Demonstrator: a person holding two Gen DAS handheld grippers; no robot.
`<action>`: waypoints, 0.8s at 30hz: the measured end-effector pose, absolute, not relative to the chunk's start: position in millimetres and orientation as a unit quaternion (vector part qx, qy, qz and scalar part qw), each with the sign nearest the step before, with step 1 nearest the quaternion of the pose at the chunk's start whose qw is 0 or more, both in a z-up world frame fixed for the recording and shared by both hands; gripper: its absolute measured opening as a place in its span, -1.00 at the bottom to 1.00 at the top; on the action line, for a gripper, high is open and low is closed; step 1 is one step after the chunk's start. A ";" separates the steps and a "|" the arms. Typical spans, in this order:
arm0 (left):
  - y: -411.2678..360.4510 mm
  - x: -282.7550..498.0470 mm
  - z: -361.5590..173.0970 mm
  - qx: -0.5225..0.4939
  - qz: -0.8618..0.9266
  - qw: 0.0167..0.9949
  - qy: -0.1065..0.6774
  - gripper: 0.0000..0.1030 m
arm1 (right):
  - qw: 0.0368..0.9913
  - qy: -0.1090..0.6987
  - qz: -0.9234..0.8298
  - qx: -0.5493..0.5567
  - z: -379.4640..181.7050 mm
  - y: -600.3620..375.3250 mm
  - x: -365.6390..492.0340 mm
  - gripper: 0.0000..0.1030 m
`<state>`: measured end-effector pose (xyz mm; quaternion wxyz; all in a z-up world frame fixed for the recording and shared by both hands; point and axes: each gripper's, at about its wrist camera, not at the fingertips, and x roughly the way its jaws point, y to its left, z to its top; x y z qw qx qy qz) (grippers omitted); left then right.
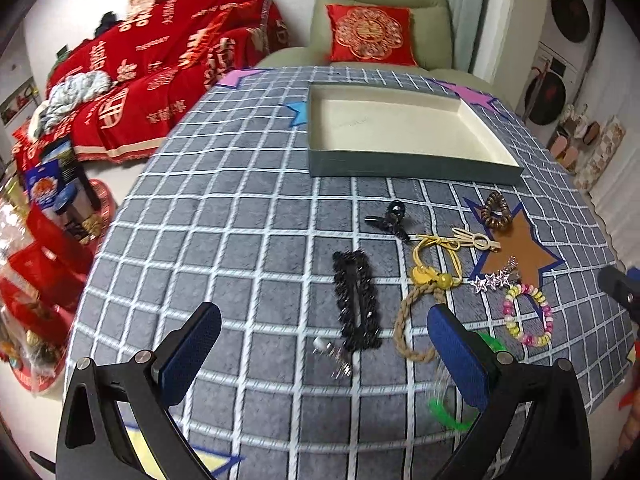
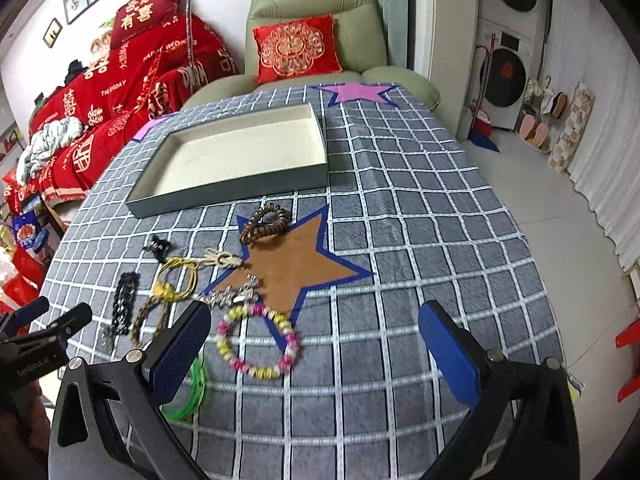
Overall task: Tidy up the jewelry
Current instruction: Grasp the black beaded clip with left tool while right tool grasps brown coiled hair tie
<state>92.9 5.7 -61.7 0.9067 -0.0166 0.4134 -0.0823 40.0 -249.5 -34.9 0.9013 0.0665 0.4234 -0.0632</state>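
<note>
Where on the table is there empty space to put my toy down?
Inside the box, which holds nothing. Also the bare checked cloth right of the brown star, and the cloth left of the black hair clip. Between clip and beaded bracelet it's crowded.

Green armchair (image 2: 316,12) with red cushion (image 2: 298,48)

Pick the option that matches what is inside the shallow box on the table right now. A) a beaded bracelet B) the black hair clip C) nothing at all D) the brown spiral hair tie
C: the shallow box shows only its bare cream floor in both views, while the jewelry pieces lie outside it on the checked cloth.
</note>
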 end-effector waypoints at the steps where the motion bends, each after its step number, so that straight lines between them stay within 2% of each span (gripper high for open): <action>1: 5.0 97.0 -66.9 -0.009 -0.082 0.897 0.435 1.00 | 0.899 0.428 -0.059 0.071 -36.9 -250.6 47.6 1.00; 6: -4.7 114.3 -85.5 0.014 -0.085 0.871 0.483 1.00 | 0.885 0.452 -0.040 0.104 -50.2 -254.8 85.5 1.00; 15: -11.7 134.7 -100.7 0.023 -0.085 0.859 0.505 1.00 | 0.851 0.497 -0.029 0.165 -87.0 -253.9 152.3 0.92; 16: -11.4 135.9 -102.0 0.022 -0.085 0.856 0.509 0.91 | 0.847 0.503 -0.031 0.168 -91.6 -253.2 157.7 0.87; 17: -12.0 137.0 -104.1 0.020 -0.085 0.853 0.515 0.82 | 0.843 0.508 -0.030 0.173 -96.4 -252.9 162.5 0.72; 22: -15.8 141.9 -114.3 0.021 -0.084 0.843 0.531 0.77 | 0.847 0.514 -0.036 0.135 -101.7 -236.5 177.5 0.57; 24: -17.5 139.7 -113.6 0.024 -0.089 0.846 0.526 0.71 | 0.848 0.518 -0.043 0.101 -101.6 -226.2 179.4 0.38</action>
